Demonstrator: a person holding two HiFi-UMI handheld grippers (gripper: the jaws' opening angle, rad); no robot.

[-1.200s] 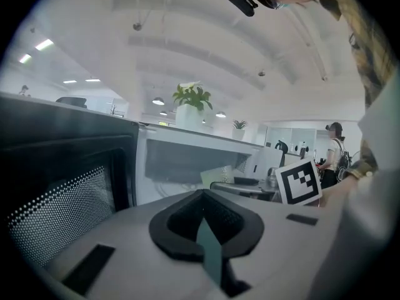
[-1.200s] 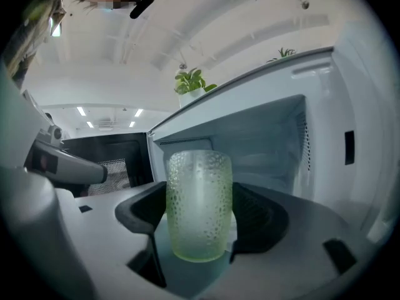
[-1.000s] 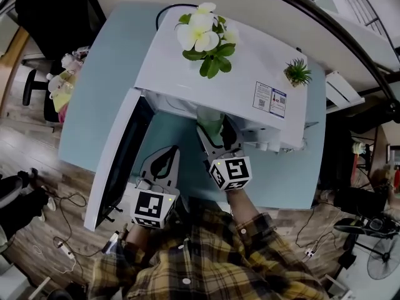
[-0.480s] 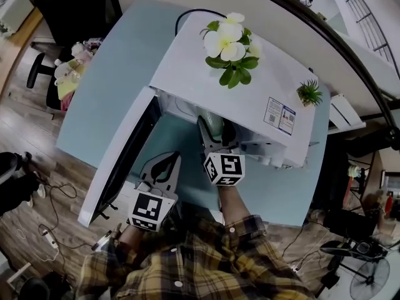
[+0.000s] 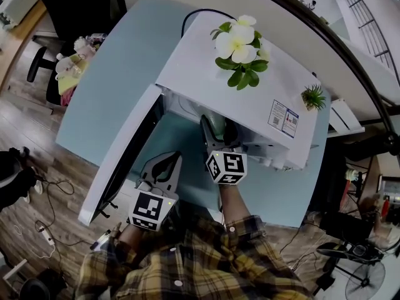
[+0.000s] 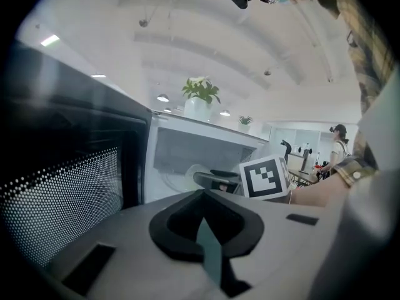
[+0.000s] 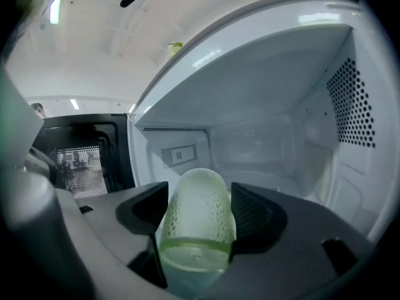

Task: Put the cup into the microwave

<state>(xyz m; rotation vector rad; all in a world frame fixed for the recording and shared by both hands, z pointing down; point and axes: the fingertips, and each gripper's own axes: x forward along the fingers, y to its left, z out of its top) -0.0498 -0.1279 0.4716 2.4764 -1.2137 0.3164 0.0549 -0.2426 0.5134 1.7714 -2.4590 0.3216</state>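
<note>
Green cup [image 7: 197, 220] tight between jaws of right hand-held gripper [image 7: 199, 200], at microwave [image 7: 281, 92] opening; left hand-held gripper [image 6: 201, 194] closed, empty.

Left tool [image 5: 170, 161] back near torso, jaws together — right tool [image 5: 217, 133] extended forward, clamped on cup [image 7: 197, 220].

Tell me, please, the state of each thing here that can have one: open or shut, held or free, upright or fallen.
Microwave: open, nothing seen standing inside.
Door: open, swung wide to the left.
Cup: held by the right gripper at the microwave's opening.
Right gripper: shut on the cup.
Left gripper: shut, empty.
Potted flower: upright on the microwave.
</note>
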